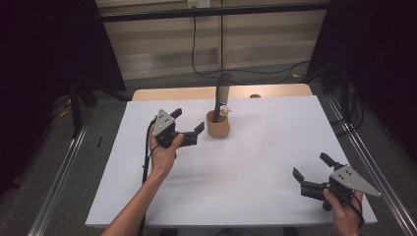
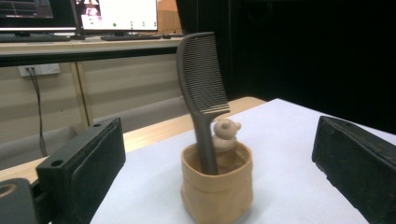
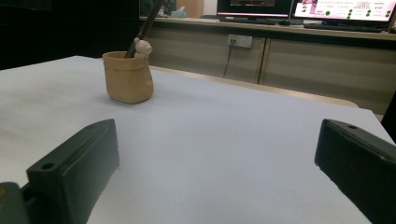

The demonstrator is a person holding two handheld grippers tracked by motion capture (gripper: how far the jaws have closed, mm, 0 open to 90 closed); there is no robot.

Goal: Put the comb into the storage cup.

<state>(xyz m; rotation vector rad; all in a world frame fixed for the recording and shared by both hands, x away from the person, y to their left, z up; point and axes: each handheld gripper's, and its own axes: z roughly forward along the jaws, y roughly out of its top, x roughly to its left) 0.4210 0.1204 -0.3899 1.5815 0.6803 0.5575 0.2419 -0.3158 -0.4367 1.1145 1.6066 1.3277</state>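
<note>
A tan pot point(image 1: 218, 127) stands upright on the white table top point(image 1: 246, 162), toward the back middle. A dark comb point(image 1: 222, 93) rises from it, teeth end up, beside a small pale bear figure point(image 1: 225, 110). My left gripper point(image 1: 188, 121) is open just left of the pot, jaws pointing at it. In the left gripper view the pot point(image 2: 217, 186), comb point(image 2: 201, 79) and bear point(image 2: 225, 134) stand between and beyond the jaws. My right gripper point(image 1: 311, 166) is open near the front right corner, empty. In the right gripper view the pot point(image 3: 128, 77) stands far off at left.
A wooden strip point(image 1: 196, 92) edges the table at the back. Metal rails point(image 1: 59, 172) run along both sides. A black cable point(image 1: 196, 59) hangs down the wall behind. Monitors point(image 2: 116, 14) stand on a desk beyond the table.
</note>
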